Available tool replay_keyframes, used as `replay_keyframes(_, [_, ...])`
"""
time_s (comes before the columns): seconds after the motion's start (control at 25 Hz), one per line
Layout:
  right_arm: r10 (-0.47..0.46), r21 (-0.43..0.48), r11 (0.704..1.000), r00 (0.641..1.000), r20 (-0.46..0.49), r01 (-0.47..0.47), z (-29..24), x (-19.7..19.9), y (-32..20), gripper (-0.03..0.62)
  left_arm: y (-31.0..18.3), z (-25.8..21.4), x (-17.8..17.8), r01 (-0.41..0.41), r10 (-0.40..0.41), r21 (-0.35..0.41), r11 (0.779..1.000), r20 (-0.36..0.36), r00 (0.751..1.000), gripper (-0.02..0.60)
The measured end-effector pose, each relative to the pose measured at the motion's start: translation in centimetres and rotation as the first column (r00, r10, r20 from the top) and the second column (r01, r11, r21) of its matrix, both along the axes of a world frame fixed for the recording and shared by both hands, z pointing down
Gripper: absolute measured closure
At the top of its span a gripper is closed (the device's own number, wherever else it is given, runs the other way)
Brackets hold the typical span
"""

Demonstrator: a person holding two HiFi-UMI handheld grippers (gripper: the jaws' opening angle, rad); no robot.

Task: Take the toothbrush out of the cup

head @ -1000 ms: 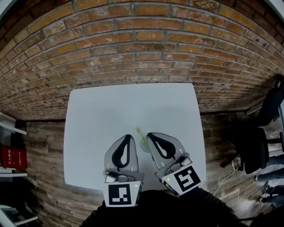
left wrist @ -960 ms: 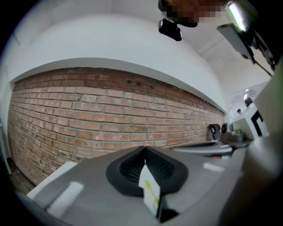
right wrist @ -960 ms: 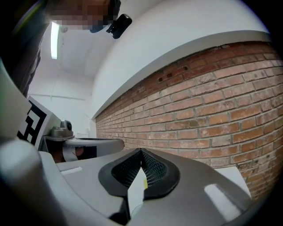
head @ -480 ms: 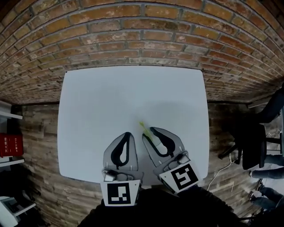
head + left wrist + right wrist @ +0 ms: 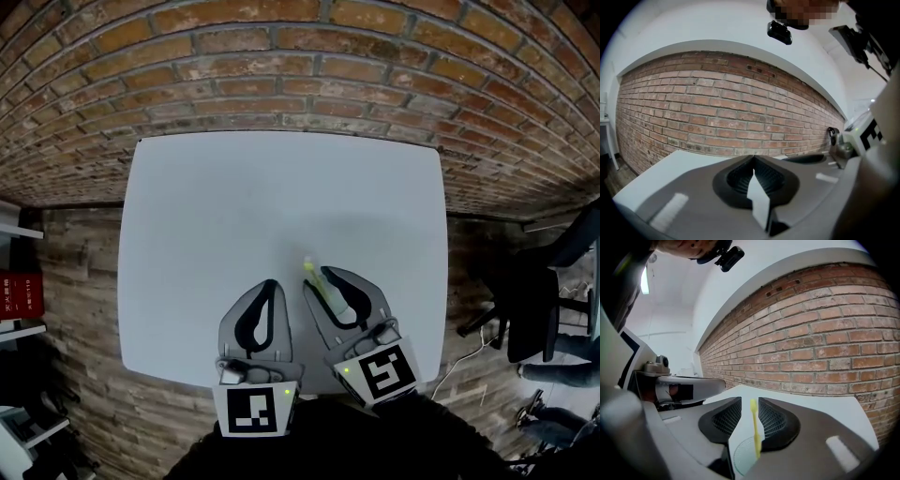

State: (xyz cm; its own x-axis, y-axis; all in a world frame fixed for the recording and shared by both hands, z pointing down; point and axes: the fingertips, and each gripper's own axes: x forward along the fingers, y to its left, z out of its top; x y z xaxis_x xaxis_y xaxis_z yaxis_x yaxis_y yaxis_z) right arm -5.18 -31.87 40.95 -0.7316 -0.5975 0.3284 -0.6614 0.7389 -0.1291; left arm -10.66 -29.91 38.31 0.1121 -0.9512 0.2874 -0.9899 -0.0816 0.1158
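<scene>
The right gripper (image 5: 318,281) has moved in over the cup since a second ago, when the cup stood in the open between the two tools; its jaws now straddle the yellow toothbrush (image 5: 312,274). Seen from above, the brush pokes up between the two dark pads near the front of the white table (image 5: 234,206), which is backed by a brick wall (image 5: 281,75). The cup itself is mostly covered by the gripper in that view.

The right gripper view shows the jaws of the right gripper (image 5: 750,402) apart, not yet closed on anything. The toothbrush (image 5: 754,432) stands nearly upright in the gap between them, head at the top. Its lower end sits in the pale green translucent cup (image 5: 740,458) below the jaws.

The left gripper (image 5: 267,291) rests just beside the right one, on its left and over the table's near edge. In its own view, the left gripper (image 5: 752,161) has its jaws pressed together with nothing between them.
</scene>
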Motion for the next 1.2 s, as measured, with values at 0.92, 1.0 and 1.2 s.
replay_keyframes(0.92, [0.061,-0.027,0.998,0.997,-0.047,-0.063,1.5,0.0,-1.3,0.545,0.3,1.2,-1.9,0.025,-0.026,-0.020,0.999,-0.019,0.999,0.574])
replay_keyframes(1.0, [0.075,-0.005,0.997,0.997,-0.031,-0.075,0.8,0.2,-1.2,0.545,0.3,0.9,-1.7,0.014,-0.015,-0.012,1.000,-0.017,1.000,0.574])
replay_keyframes(1.2, [0.112,0.055,0.992,0.994,0.006,-0.112,-1.6,1.1,-0.9,0.545,0.5,-0.6,-0.9,-0.024,0.024,0.020,1.000,-0.010,1.000,0.574])
